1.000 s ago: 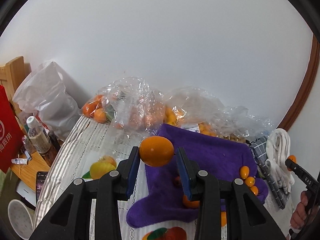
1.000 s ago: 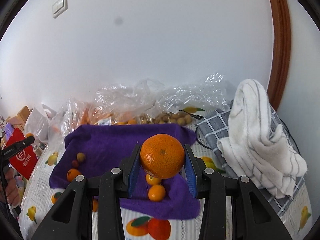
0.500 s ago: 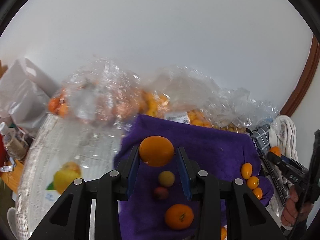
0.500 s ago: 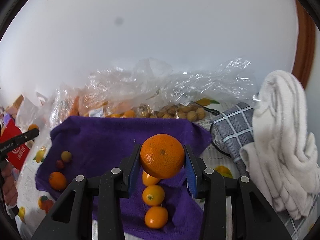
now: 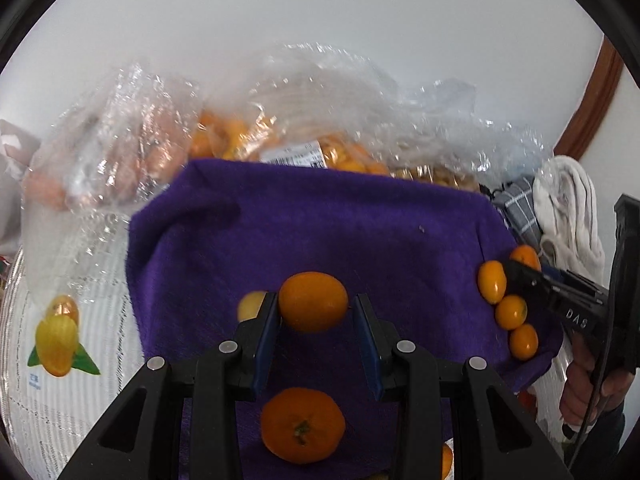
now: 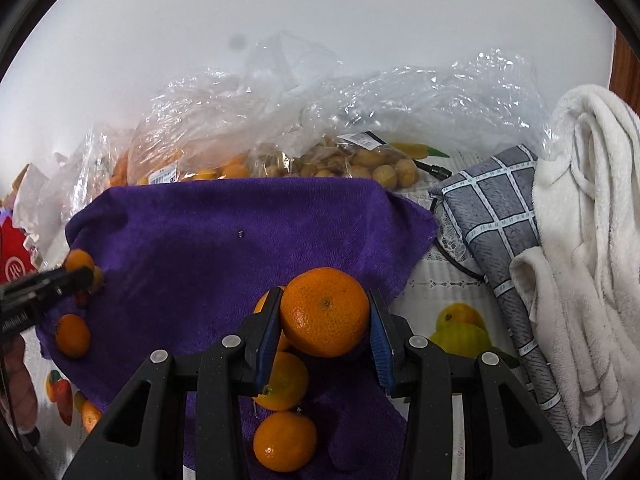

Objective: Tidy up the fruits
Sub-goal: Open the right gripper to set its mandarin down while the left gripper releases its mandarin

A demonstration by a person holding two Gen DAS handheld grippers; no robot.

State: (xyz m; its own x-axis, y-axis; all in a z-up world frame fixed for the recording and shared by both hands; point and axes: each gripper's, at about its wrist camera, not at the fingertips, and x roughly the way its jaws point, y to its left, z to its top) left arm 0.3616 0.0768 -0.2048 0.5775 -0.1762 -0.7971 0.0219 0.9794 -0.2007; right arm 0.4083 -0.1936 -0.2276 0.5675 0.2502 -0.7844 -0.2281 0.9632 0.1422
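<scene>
A purple towel [image 5: 340, 232] lies on the table, also in the right wrist view [image 6: 224, 248]. My left gripper [image 5: 313, 312] is shut on a smooth orange fruit [image 5: 313, 307], low over the towel's left part. A mandarin [image 5: 303, 424] and a yellow fruit [image 5: 250, 305] lie below it. My right gripper [image 6: 324, 316] is shut on a mandarin [image 6: 324, 311] over the towel's right front corner, above a row of three small oranges [image 6: 285, 440]. The same row [image 5: 510, 312] shows in the left wrist view beside the right gripper [image 5: 532, 276].
Clear plastic bags of fruit [image 6: 280, 128] lie along the wall behind the towel. A grey checked cloth [image 6: 492, 216] and a white towel [image 6: 584, 240] lie at the right. The tablecloth [image 5: 60, 320] has printed fruit. A red box [image 6: 12, 264] is at the far left.
Both grippers have moved forward and down toward the purple towel, each still holding its fruit. The towel and the fruit on it look larger and nearer.
</scene>
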